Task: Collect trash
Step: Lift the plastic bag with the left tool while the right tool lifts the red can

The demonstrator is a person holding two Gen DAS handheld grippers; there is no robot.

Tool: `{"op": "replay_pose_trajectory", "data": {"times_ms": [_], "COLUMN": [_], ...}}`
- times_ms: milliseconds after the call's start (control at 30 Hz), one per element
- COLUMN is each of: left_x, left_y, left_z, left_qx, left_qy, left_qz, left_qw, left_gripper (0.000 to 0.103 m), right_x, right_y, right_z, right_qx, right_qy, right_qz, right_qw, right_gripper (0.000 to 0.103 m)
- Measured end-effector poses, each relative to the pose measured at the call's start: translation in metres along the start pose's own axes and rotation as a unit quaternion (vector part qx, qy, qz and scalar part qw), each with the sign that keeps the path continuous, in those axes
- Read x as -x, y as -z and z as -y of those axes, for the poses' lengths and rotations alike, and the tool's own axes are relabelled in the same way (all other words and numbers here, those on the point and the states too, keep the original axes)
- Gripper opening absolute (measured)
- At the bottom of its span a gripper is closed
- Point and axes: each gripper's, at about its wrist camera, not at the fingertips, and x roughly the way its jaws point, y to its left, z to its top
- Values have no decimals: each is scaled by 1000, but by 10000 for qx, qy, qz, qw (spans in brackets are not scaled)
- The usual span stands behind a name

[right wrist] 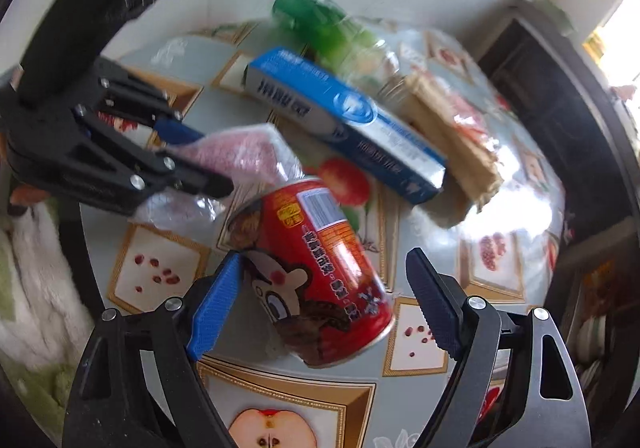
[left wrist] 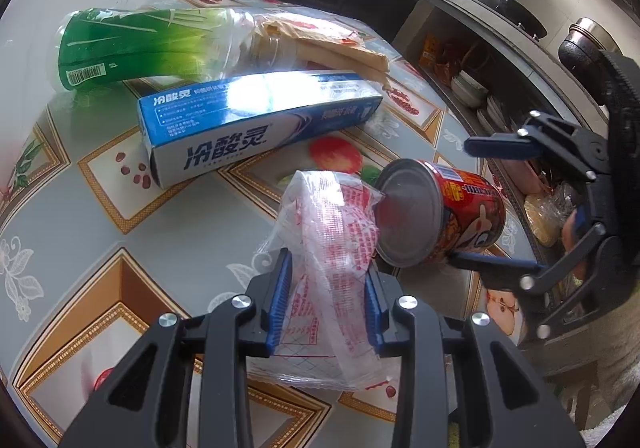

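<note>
A clear plastic wrapper with red print (left wrist: 332, 244) lies on the patterned table (left wrist: 120, 207). My left gripper (left wrist: 328, 268) has its blue pads on both sides of the wrapper, closed in on it; it also shows in the right wrist view (right wrist: 200, 163) with the wrapper (right wrist: 240, 155). A red can (left wrist: 440, 215) lies on its side beside the wrapper. My right gripper (right wrist: 320, 288) is open with its fingers either side of the can (right wrist: 320, 272), apart from it. It shows in the left wrist view (left wrist: 472, 203) too.
A blue toothpaste box (left wrist: 256, 119), a green plastic bottle (left wrist: 132, 47) and a brown paper wrapper (left wrist: 332, 43) lie further back on the table. Kitchen shelves with bowls (left wrist: 468, 87) stand beyond the table's right edge. A pale cloth (right wrist: 32, 288) lies left of the table.
</note>
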Motion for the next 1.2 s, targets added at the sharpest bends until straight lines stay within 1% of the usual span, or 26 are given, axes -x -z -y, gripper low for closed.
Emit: {"op": "replay_pose_trajectory", "data": {"times_ms": [33, 67, 100, 200, 267, 333, 433, 500, 533, 633, 767, 900, 933, 1033, 1200], "left_x": [0, 1, 1, 0, 0, -1, -2, -3, -4, -5, -7, -10, -10, -10, -9], "left_y": [0, 1, 0, 0, 0, 0, 0, -1, -1, 0, -1, 0, 0, 0, 2], "left_z": [0, -1, -1, 0, 2, 4, 8, 12, 13, 17, 27, 33, 33, 36, 38], "left_qx": [2, -3, -7, -8, -29, -66, -156, -201, -211, -262, -357, -388, -401, -443, -489], "left_qy": [8, 11, 15, 39, 48, 42, -48, -107, -109, -163, -286, -388, -415, -482, -528], "left_qz": [0, 0, -3, -24, -36, -49, -50, -57, -66, -96, -102, -90, -83, -69, -53], "left_qw": [10000, 10000, 10000, 10000, 10000, 10000, 9999, 9997, 9997, 9995, 9989, 9985, 9983, 9978, 9974], "left_gripper": [31, 31, 31, 31, 31, 31, 31, 31, 31, 31, 31, 31, 31, 31, 31], "right_x": [-1, -2, -3, -2, 0, 2, 4, 6, 7, 6, -1, -11, -12, -13, -10], "right_y": [1, 2, 4, 9, 15, 25, 42, 50, 53, 55, 49, 43, 42, 42, 49], "right_z": [-1, 1, 5, 14, 22, 33, 47, 51, 51, 52, 55, 51, 50, 49, 53], "right_qx": [-64, -176, -366, -919, -1493, -2241, -3218, -3540, -3630, -3744, -3654, -3612, -3609, -3644, -3752], "right_qy": [-19, -77, -155, -102, -283, -602, -926, -1033, -1048, -1058, -1043, -1066, -1041, -1064, -1013], "right_qz": [-40, -81, -121, -263, -402, -554, -729, -721, -695, -650, -622, -640, -644, -625, -582], "right_qw": [10000, 9998, 9991, 9954, 9876, 9711, 9394, 9267, 9232, 9189, 9229, 9242, 9245, 9230, 9196], "right_gripper": [76, 71, 68, 68, 68, 68, 69, 69, 69, 72, 74, 74, 74, 63, 62]}}
